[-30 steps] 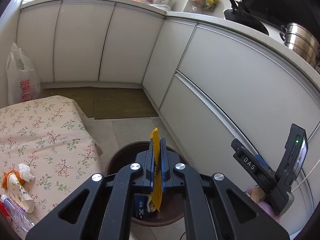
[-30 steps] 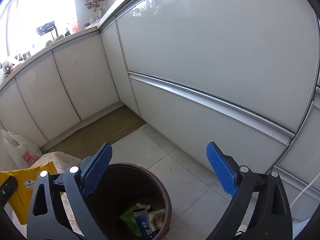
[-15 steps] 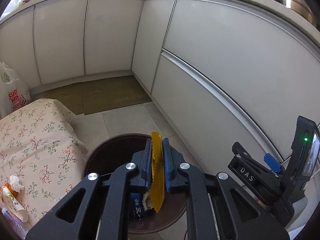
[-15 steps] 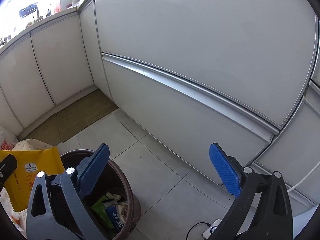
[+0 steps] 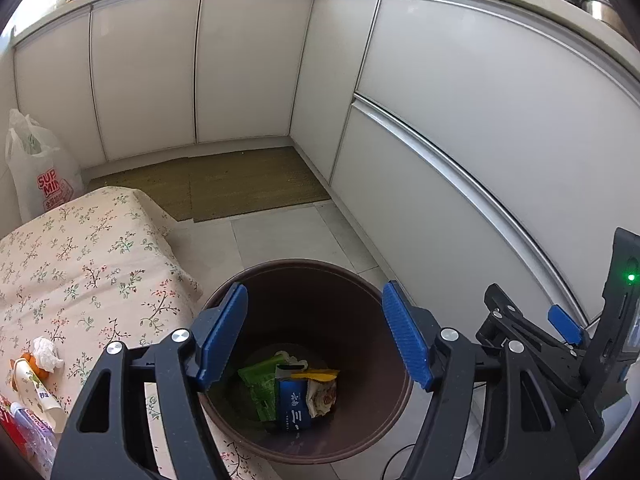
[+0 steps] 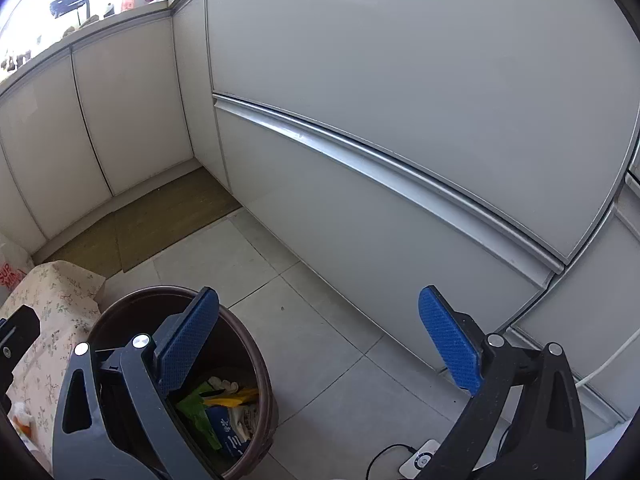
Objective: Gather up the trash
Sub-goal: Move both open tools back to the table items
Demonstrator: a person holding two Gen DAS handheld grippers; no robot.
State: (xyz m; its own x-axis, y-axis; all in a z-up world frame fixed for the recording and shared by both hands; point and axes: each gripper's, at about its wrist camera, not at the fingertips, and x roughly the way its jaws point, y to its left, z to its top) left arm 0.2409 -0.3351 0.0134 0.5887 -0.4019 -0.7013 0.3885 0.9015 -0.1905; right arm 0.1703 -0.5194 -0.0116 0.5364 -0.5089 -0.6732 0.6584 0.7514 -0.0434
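Observation:
A brown round trash bin (image 5: 372, 296) stands on the tiled floor; it also shows in the right wrist view (image 6: 256, 360). Inside lie a yellow wrapper (image 5: 318, 375), a green packet (image 5: 260, 380) and a blue packet (image 5: 292, 408). My left gripper (image 5: 316, 332) is open and empty right above the bin's mouth. My right gripper (image 6: 320, 344) is open and empty, to the right of the bin above the floor. On the floral-cloth table (image 5: 80, 264) at the left lie a crumpled tissue (image 5: 47, 354), a small tube (image 5: 34, 390) and an orange scrap (image 5: 34, 364).
White kitchen cabinets (image 5: 480, 140) wrap around the back and right. A brown mat (image 5: 224, 184) lies in the corner. A white plastic bag (image 5: 40, 168) stands at the left. A white cable and small device (image 6: 420, 460) lie on the floor near the right gripper.
My left gripper opened and let go of the yellow wrapper, which now lies in the bin. The right gripper stayed open and shifted slightly.

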